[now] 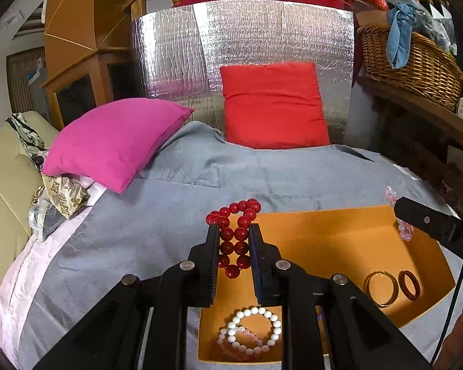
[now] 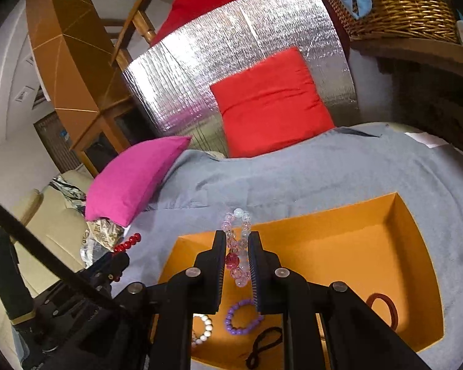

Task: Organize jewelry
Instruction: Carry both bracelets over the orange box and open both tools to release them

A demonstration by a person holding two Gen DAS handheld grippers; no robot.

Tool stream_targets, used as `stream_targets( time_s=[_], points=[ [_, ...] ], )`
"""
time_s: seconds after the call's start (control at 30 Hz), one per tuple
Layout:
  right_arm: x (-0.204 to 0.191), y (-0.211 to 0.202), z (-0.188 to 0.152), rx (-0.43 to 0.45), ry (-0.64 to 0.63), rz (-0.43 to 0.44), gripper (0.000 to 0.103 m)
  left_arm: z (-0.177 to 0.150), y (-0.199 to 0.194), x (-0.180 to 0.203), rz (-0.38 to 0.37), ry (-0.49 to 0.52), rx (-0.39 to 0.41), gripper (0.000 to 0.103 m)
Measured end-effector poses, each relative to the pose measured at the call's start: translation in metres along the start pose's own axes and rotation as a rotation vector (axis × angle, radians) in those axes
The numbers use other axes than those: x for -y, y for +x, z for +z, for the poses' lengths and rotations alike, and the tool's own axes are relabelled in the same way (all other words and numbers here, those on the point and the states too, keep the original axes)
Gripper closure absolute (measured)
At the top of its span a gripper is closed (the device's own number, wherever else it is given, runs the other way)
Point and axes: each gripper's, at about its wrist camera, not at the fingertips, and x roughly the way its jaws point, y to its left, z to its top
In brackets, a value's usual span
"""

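Grey cloth [image 1: 176, 215] covers the bed, with a silver foil panel [image 1: 247, 46] standing behind it and an orange box [image 1: 339, 234] lying open on the cloth. Left tool [image 1: 234, 231] is closed down on a red bead bracelet [image 1: 234, 240], the beads squeezed between its two fingers and looping out past the tips, above the box's left edge. Right tool [image 2: 237, 240] is likewise pinched on a pink and clear bead bracelet [image 2: 238, 246], held over the box's far left part. Below, inside the box, lie a white bead bracelet [image 1: 253, 330], a purple bead bracelet [image 2: 242, 317], a black hair tie [image 2: 264, 348], a gold bangle [image 1: 381, 288] and a brown ring-shaped bangle [image 1: 409, 285] just beside it. Farther out, a magenta pillow [image 1: 114, 141] rests at the left and a red pillow [image 1: 274, 108] leans on the foil; a wicker basket [image 1: 413, 64] sits on a shelf at the right
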Motion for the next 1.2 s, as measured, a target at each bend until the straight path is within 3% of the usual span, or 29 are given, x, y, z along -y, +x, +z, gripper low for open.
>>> stream_targets(
  time_s=[0.47, 0.73, 1.0, 1.2],
  points=[
    [0.016, 0.04, -0.002, -0.075, 0.014, -0.048, 0.087, -0.009, 0.04, 0.012, 0.007, 0.019, -0.08, 0.084],
    [0.026, 0.068, -0.013, -0.162, 0.024, -0.085, 0.087, -0.018, 0.06, 0.018, -0.003, 0.035, -0.138, 0.083],
    [0.04, 0.09, -0.025, -0.235, 0.049, -0.132, 0.087, -0.035, 0.087, 0.02, -0.02, 0.045, -0.26, 0.083],
    [0.049, 0.097, -0.029, -0.251, 0.074, -0.156, 0.086, -0.041, 0.092, 0.024, -0.011, 0.072, -0.305, 0.083]
  ],
)
